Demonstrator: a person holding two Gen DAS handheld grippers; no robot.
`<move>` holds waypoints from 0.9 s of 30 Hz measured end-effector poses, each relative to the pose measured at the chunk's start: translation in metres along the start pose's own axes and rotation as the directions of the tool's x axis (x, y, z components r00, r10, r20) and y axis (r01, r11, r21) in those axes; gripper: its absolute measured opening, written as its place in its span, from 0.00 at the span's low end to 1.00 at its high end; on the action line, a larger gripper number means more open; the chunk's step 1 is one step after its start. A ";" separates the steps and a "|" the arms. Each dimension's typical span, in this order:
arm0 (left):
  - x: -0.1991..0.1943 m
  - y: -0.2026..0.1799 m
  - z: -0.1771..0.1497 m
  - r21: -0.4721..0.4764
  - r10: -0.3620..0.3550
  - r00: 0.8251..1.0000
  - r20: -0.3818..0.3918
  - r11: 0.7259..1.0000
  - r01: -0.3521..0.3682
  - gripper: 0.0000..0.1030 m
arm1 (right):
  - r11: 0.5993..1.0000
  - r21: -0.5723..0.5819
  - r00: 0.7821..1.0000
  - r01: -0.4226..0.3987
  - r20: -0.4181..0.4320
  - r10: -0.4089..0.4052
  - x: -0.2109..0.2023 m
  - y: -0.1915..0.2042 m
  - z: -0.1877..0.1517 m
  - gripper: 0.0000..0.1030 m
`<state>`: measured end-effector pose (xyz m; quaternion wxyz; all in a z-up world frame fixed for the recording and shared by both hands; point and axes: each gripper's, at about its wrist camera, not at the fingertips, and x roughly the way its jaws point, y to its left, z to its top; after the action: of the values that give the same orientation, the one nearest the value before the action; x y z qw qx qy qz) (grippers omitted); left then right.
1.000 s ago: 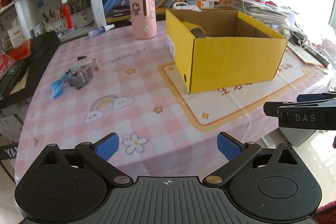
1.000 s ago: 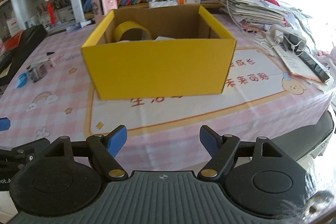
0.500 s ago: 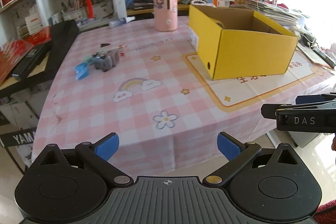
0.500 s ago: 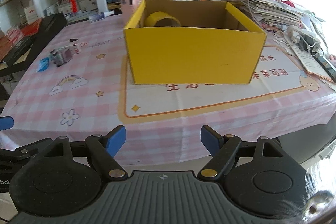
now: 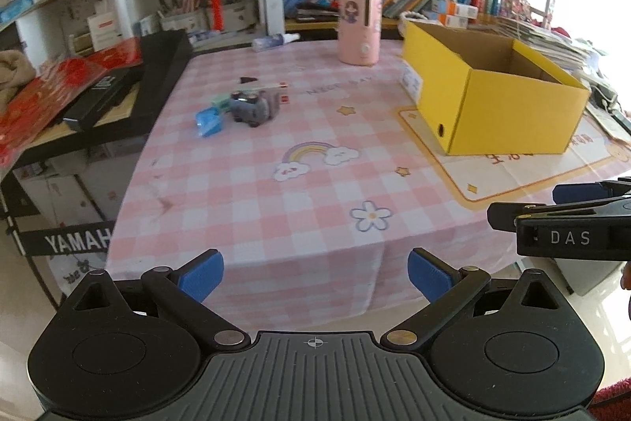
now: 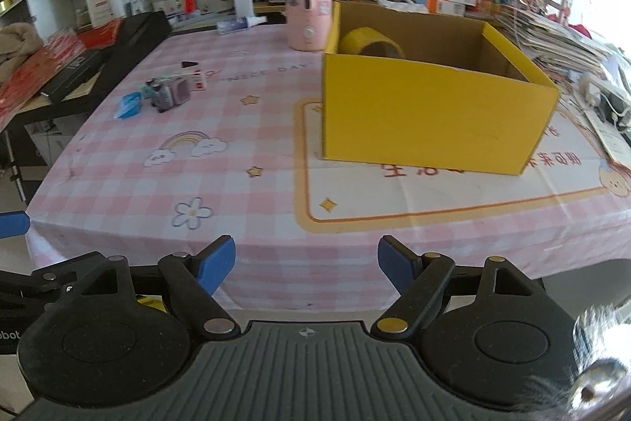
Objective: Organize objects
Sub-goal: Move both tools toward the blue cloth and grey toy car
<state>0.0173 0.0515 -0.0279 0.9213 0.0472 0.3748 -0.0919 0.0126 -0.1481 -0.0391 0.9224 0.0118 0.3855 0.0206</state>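
A: Yellow cardboard, open-topped: box (image 6: 434, 113) on the pink checked tablecloth (image 5: 244, 184), the landmark for everything else. Roll of yellow tape (image 6: 372, 44) already inside, against its far left corner. Rest of the interior hidden by the near wall.

B: Left to do?

A: Small clutter (image 5: 246, 107) well left of the box, out on the cloth: grey blocky item, blue packet (image 5: 207, 121) touching it on the side away from the box, a white-and-red piece and a tiny black bit beyond. Too small to name. Pink canister (image 5: 359, 24) just behind the box's far left corner; spray bottle (image 5: 276, 41) lying further left of that. Probably early to middling: one item boxed, the cluster untouched.

B: Tools?

A: Left gripper (image 5: 315, 277) wide apart, blue pads bare, nothing between. Right gripper (image 6: 307, 265) likewise spread and empty. Both hanging off the near table edge, well short of the box and of the clutter. Left one lined up more with the clutter, right one more with the box.

B: Writing?

A: "DAS" on the side of the right gripper in the left view. "YAMAH", cut off, on a black stand below the table, far left of the box. "NICE DAY" faint on the cloth, left of the box. Red Chinese characters on the cloth in front of the box, not read with confidence. Book spines behind the box illegible.
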 end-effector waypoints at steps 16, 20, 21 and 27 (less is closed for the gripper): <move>-0.001 0.034 0.005 -0.056 0.052 0.998 0.023 0.997 -0.051 0.98 | 0.994 -0.087 0.998 -0.066 0.019 0.067 0.011 0.040 0.021 0.76; 0.006 0.037 0.010 -0.063 0.057 0.998 0.019 0.996 -0.056 0.98 | 0.993 -0.091 0.997 -0.078 0.010 0.079 0.021 0.041 0.027 0.76; 0.009 0.038 0.012 -0.065 0.058 0.998 0.019 0.996 -0.057 0.98 | 0.992 -0.094 0.997 -0.081 0.010 0.083 0.024 0.042 0.030 0.76; 0.028 0.044 0.030 -0.067 0.076 0.997 0.020 0.995 -0.075 0.98 | 0.988 -0.104 0.993 -0.114 0.003 0.115 0.047 0.045 0.050 0.76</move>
<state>0.0663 0.0857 -0.0249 0.9294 0.0297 0.3650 -0.0451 0.0798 -0.1013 -0.0356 0.9208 -0.0139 0.3784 0.0933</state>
